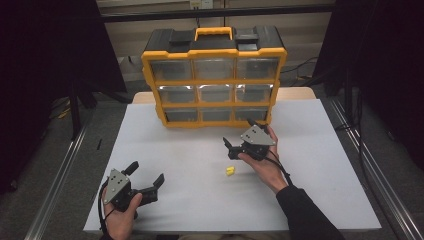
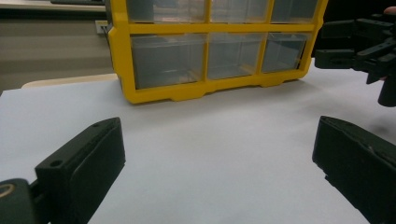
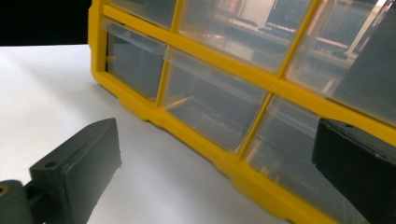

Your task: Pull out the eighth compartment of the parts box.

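Observation:
A yellow and black drawer organizer (image 1: 214, 75) with clear plastic drawers stands upright at the far middle of the white table (image 1: 190, 200). A small yellow piece (image 1: 229, 171) lies on the table in front of it. My right gripper (image 1: 240, 133) is open with nothing in it, just in front of the organizer's bottom row, near its bottom right drawer (image 3: 299, 172). The organizer's yellow frame (image 3: 243, 172) runs close ahead in the right gripper view. My left gripper (image 1: 146, 174) rests open and empty near the table's front left; the organizer (image 2: 210, 46) and the right gripper (image 2: 359, 51) show beyond its jaws.
Dark stands and curtains flank the table on both sides. Metal rails run along the floor at left and right. The organizer's orange carry handle (image 1: 214, 33) sits on top. Bare table surface lies between the two grippers.

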### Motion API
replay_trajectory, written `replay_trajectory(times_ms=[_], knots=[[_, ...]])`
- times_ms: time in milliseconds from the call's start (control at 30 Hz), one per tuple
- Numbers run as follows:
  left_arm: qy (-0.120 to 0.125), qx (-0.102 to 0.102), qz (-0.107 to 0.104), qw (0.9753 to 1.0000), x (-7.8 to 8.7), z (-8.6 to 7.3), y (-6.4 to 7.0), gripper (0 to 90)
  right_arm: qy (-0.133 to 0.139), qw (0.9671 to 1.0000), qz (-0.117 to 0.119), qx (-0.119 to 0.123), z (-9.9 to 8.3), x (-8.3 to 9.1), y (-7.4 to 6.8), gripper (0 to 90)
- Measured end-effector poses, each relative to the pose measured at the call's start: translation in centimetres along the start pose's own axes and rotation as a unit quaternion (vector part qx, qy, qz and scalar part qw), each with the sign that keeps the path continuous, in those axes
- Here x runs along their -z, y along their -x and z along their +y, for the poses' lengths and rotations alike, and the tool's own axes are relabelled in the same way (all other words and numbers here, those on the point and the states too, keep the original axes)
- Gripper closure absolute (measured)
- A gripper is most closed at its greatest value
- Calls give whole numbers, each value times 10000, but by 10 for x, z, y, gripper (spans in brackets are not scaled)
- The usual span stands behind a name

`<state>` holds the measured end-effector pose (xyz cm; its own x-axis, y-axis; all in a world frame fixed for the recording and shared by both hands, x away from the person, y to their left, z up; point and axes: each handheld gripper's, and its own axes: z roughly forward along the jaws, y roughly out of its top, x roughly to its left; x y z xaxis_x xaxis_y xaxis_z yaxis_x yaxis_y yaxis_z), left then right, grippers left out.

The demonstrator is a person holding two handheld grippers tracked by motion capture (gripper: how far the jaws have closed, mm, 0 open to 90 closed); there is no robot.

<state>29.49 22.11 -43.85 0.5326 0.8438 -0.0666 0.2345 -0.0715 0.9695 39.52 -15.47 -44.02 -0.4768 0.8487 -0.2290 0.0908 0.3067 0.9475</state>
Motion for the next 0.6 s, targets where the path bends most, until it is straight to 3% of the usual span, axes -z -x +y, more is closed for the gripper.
replay_trajectory(times_ms=[133, 367, 433, 467, 533, 600], knots=[[-23, 11, 61, 10000, -1, 0, 0, 26, -32, 9993, -53, 378, 0, -13, -1, 0], [-45, 10, 99, 9999, -1, 0, -1, 26, -11, 9967, -172, 792, 3, -27, -4, 12], [-43, 17, 84, 10000, -1, 0, -1, 26, -7, 9945, -256, 1012, 5, -31, -4, 18], [-43, 17, 84, 10000, -1, 0, -1, 26, -7, 9945, -256, 1012, 5, -31, -4, 18], [-26, 23, 57, 10000, -1, 0, 0, 26, -24, 9895, -374, 1396, 8, -37, -5, 46], [-25, 32, 49, 10000, 0, 0, 0, 26, -52, 9881, -396, 1488, 9, -39, -5, 46]])
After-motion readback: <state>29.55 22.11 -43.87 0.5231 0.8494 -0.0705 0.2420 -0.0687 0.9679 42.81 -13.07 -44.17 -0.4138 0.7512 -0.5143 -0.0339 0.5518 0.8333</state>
